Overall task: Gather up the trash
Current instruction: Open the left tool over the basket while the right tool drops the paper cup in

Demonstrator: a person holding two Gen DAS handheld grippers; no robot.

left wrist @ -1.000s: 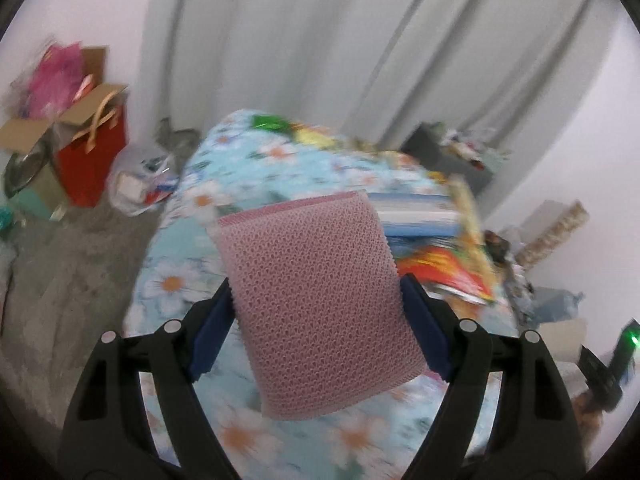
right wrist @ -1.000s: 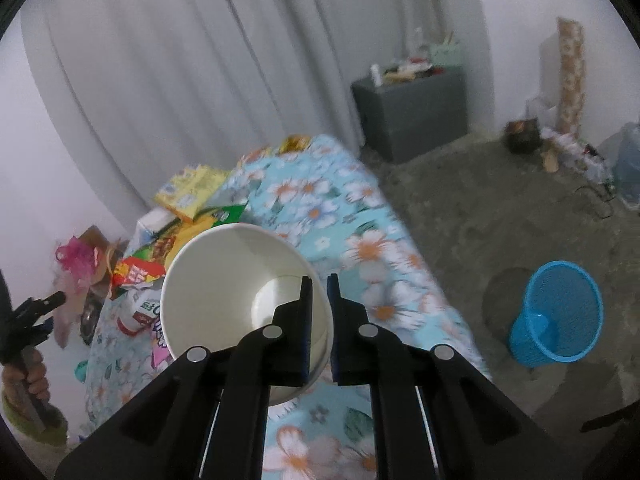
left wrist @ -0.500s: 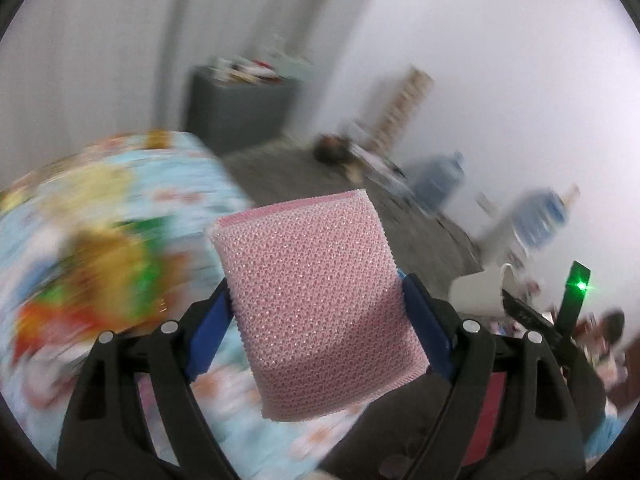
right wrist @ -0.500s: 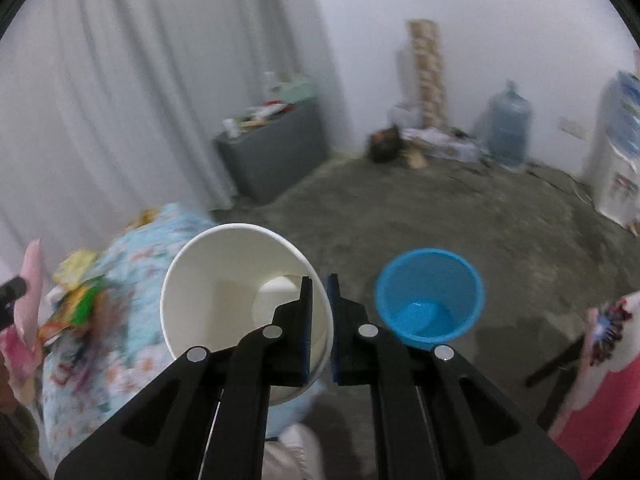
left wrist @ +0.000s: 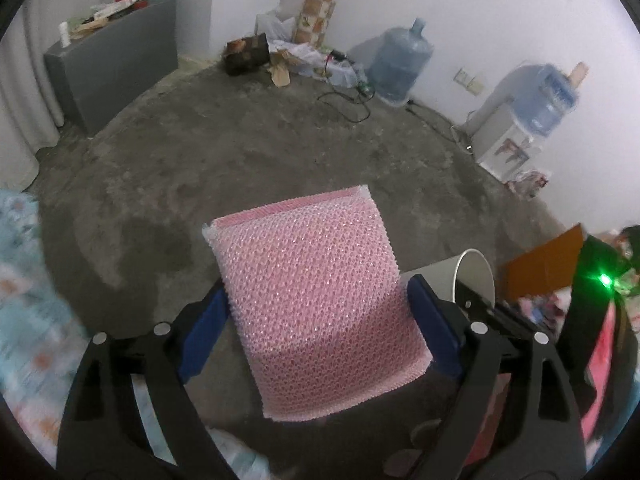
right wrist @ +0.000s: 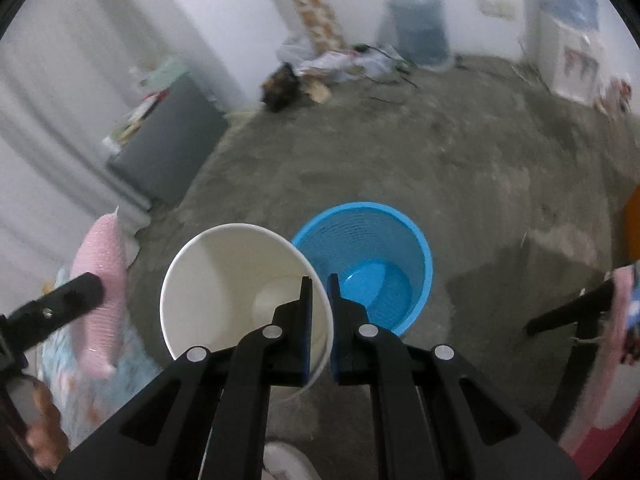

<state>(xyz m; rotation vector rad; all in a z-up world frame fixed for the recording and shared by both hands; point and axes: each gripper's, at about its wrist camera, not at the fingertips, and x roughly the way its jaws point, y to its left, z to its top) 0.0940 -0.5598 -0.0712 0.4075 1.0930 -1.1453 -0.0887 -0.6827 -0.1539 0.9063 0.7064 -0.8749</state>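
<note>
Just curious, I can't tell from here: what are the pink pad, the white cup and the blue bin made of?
Pink pad: probably a sponge in glittery woven mesh; its netted surface sparkles.
White cup: likely paper, matte, with a thin rolled rim.
Blue bin: plastic by its look, with perforated lattice walls and a smooth, shiny bottom.
</note>
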